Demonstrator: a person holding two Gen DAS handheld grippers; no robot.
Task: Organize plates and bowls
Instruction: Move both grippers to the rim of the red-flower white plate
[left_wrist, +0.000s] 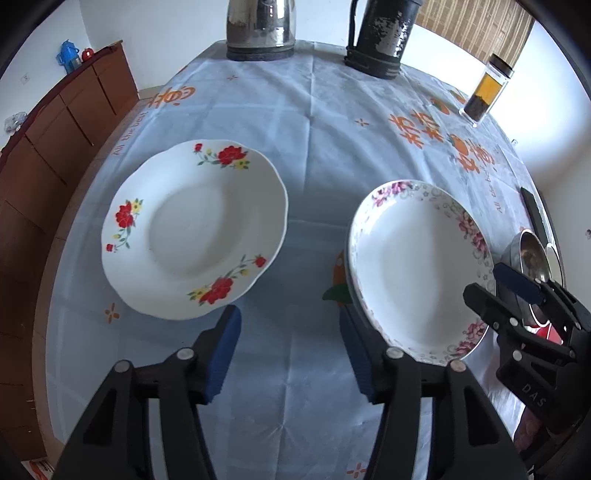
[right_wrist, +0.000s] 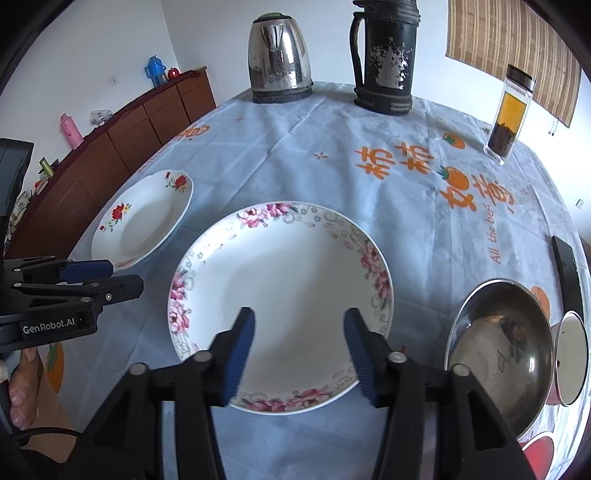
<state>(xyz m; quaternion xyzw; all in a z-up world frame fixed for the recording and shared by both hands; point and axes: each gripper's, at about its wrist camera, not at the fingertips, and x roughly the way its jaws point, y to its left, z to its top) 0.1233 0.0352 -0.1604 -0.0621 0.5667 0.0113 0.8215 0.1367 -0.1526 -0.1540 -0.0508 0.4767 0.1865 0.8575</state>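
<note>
A white plate with red flowers (left_wrist: 195, 229) lies on the tablecloth at the left, also seen small as the red-flower plate (right_wrist: 144, 218). A white plate with pink flowers (left_wrist: 417, 273) lies to its right and fills the middle of the right wrist view as the pink-flower plate (right_wrist: 284, 280). My left gripper (left_wrist: 291, 332) stands open over bare cloth between the two plates, nothing between its blue pads. My right gripper (right_wrist: 299, 332) is open above the near part of the pink-flower plate, pads apart from it. Each gripper shows in the other view: the right gripper (left_wrist: 495, 286), the left gripper (right_wrist: 123, 277).
A steel bowl (right_wrist: 498, 343) and a small round lid (right_wrist: 572, 358) sit at the right edge beside a black object (right_wrist: 569, 273). A kettle (right_wrist: 279, 59), a dark thermos (right_wrist: 384, 59) and a tea bottle (right_wrist: 511, 114) stand at the back. A wooden cabinet (right_wrist: 147, 122) runs along the left.
</note>
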